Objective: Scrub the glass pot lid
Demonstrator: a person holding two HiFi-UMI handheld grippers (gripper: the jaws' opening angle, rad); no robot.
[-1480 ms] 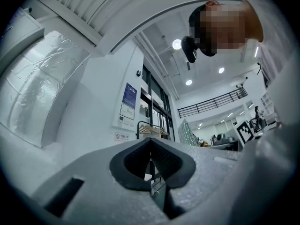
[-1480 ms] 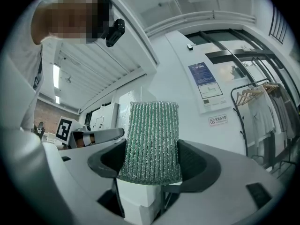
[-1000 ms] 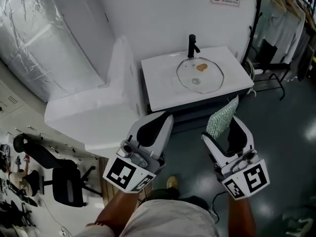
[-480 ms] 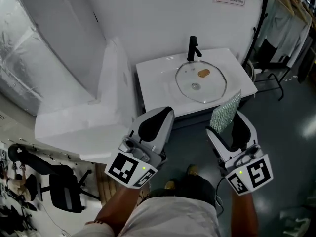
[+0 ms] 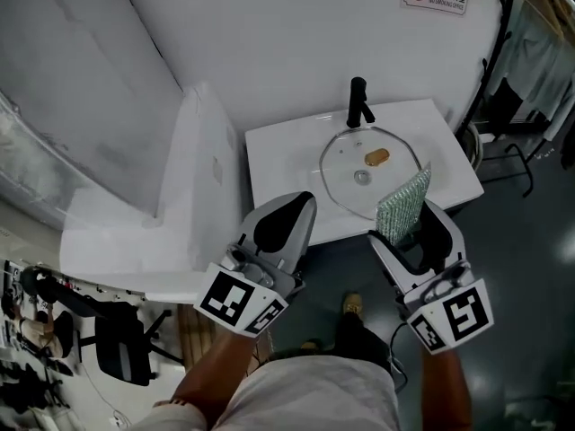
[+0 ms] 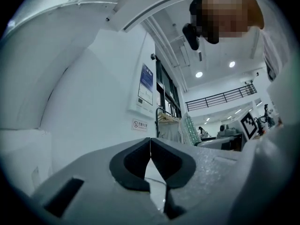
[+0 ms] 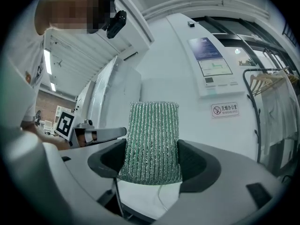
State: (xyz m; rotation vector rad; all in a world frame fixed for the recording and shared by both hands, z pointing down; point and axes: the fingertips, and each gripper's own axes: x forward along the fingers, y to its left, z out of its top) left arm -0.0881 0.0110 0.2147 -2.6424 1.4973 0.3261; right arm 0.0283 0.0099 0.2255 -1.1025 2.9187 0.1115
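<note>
The glass pot lid lies flat over the basin of a white sink counter, with a brown smear near its middle and a knob at its centre. My right gripper is shut on a green scrubbing sponge, which stands upright between its jaws, just short of the lid's near edge. To its left my left gripper is shut with nothing in it, at the counter's front edge. The lid's near rim is hidden behind the sponge.
A black tap stands behind the lid at the white wall. A white block adjoins the counter on the left. A clothes rack stands at the right. A black office chair sits at lower left.
Both grippers have moved forward to the sink counter, which now lies closer below them. The sponge stays held in the right gripper. The left gripper stays shut.
</note>
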